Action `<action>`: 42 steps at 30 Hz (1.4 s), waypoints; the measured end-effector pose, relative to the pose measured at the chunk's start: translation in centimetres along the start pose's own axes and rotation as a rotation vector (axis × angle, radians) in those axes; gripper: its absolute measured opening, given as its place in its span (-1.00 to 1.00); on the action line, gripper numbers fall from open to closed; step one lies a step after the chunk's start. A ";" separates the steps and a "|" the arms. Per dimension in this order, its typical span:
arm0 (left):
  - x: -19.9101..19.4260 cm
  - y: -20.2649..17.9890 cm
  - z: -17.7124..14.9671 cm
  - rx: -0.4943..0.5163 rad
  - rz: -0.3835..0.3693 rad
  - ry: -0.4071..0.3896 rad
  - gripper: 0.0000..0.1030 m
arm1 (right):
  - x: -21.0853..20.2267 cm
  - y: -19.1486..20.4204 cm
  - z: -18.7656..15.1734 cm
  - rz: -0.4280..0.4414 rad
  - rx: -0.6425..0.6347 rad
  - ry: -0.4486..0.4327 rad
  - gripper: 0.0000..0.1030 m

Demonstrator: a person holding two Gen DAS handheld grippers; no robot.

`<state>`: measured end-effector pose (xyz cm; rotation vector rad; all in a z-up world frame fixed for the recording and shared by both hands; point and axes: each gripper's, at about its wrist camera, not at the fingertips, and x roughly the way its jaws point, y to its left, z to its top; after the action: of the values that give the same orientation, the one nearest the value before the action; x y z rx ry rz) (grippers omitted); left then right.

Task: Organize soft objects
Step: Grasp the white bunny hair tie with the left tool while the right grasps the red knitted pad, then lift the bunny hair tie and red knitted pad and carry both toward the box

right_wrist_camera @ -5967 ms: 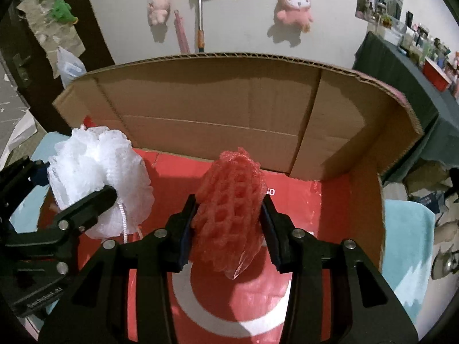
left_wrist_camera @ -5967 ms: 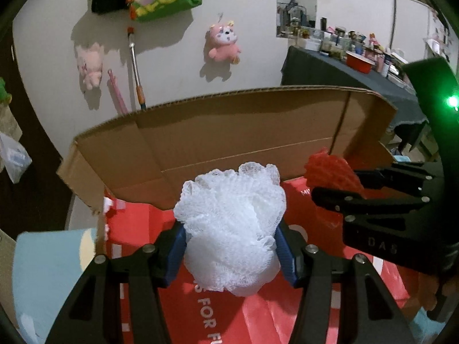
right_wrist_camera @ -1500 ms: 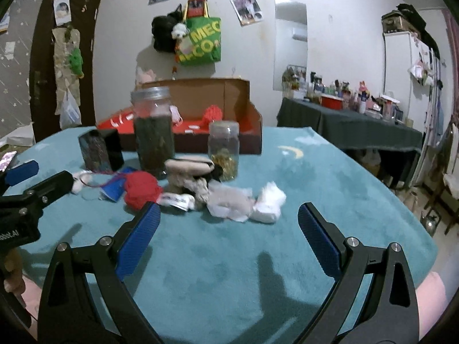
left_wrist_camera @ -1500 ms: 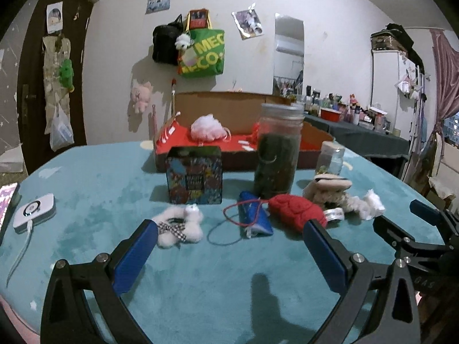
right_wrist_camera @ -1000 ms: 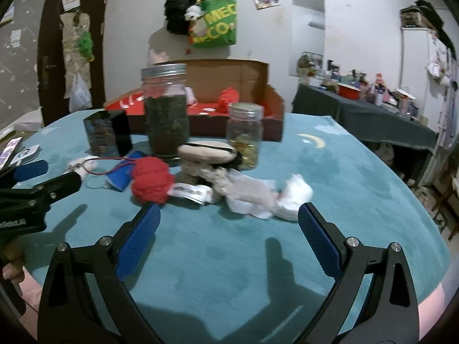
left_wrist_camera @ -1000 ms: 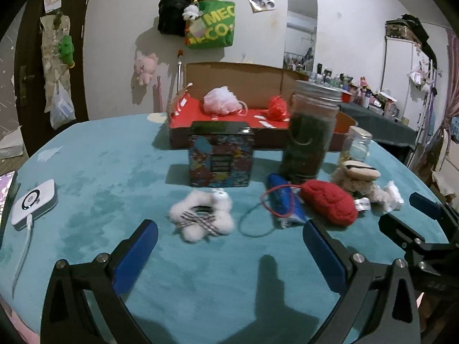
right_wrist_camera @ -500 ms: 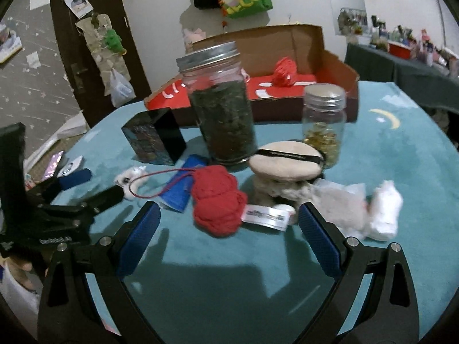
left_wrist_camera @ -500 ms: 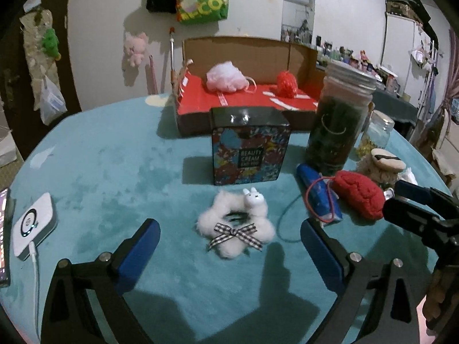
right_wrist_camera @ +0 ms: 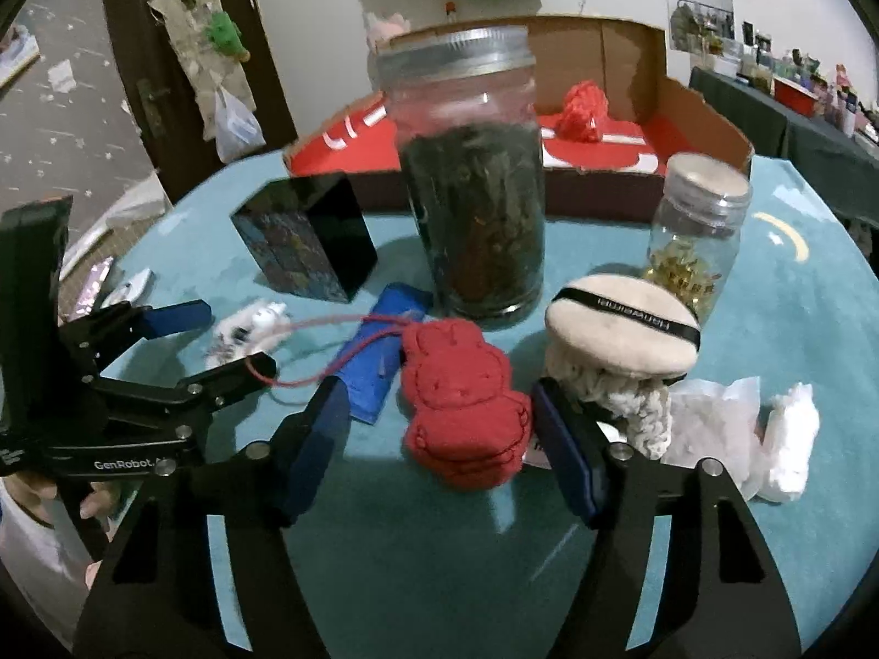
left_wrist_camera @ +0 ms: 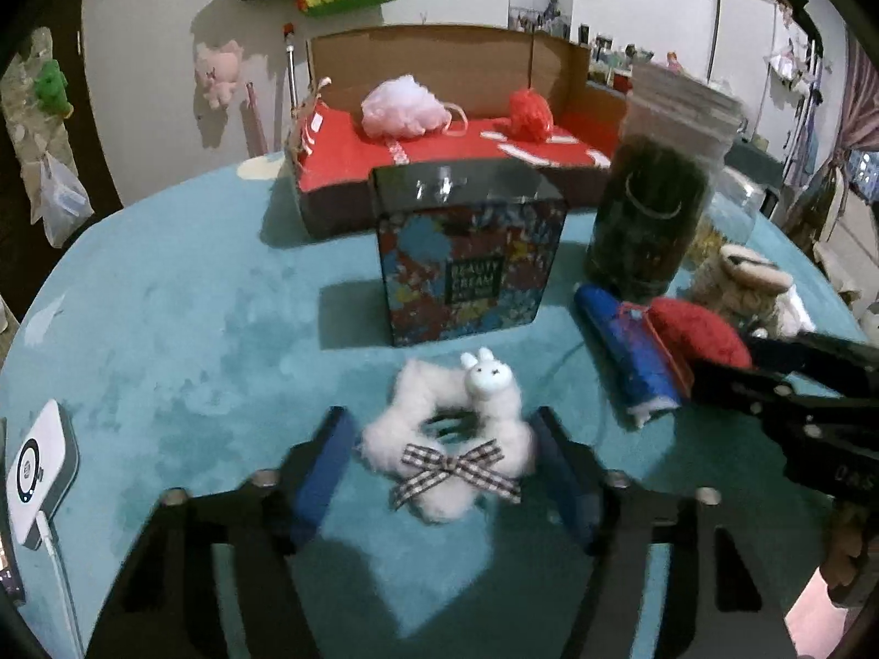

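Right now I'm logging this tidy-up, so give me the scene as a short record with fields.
left claw: closing around the white fluffy scrunchie, not yet pressing
right claw: closing around the red plush, not yet pressing
already in cardboard box: pink bath pouf, red mesh ball
hard items nearby: tall jar, small jar, patterned tin
surface: teal table cover

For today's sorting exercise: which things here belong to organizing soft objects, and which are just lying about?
Belong: white fluffy scrunchie, red plush toy, powder puff, pink bath pouf, red mesh pouf, cardboard box.

Lying about: big jar, small jar, patterned tin.
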<state>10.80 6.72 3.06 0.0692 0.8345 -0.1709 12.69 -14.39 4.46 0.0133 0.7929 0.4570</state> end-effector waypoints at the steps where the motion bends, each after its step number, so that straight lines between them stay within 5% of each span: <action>1: -0.1 0.0 -0.1 -0.001 -0.001 -0.001 0.18 | 0.3 -0.1 0.0 -0.006 0.002 0.015 -0.02; 2: -0.2 -0.1 -0.2 -0.002 0.002 -0.003 0.18 | 0.4 -0.2 -0.1 -0.007 0.007 0.025 -0.21; 16: -5.4 -2.8 0.4 0.012 -0.061 -0.116 0.10 | -5.3 -1.1 -0.6 0.032 0.002 -0.083 -0.24; 30: -3.9 -2.7 -2.1 0.004 -0.100 -0.054 0.09 | -7.0 -3.8 -1.5 -0.006 0.012 -0.092 -0.24; 34: -3.2 -2.6 -3.3 0.002 -0.084 -0.034 0.22 | -6.2 -3.7 -3.4 -0.050 -0.008 -0.059 -0.23; 40: -3.1 -3.2 -3.5 0.037 -0.064 -0.043 0.48 | -5.2 -3.8 -4.8 -0.090 -0.005 -0.053 -0.14; 42: -2.9 -3.3 -3.6 0.052 -0.049 -0.042 0.48 | -5.1 -4.0 -4.8 -0.092 0.007 -0.058 0.16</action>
<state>5.73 4.28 2.82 0.0936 0.7907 -0.2389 7.84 -20.83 3.88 -0.0030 0.7353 0.3652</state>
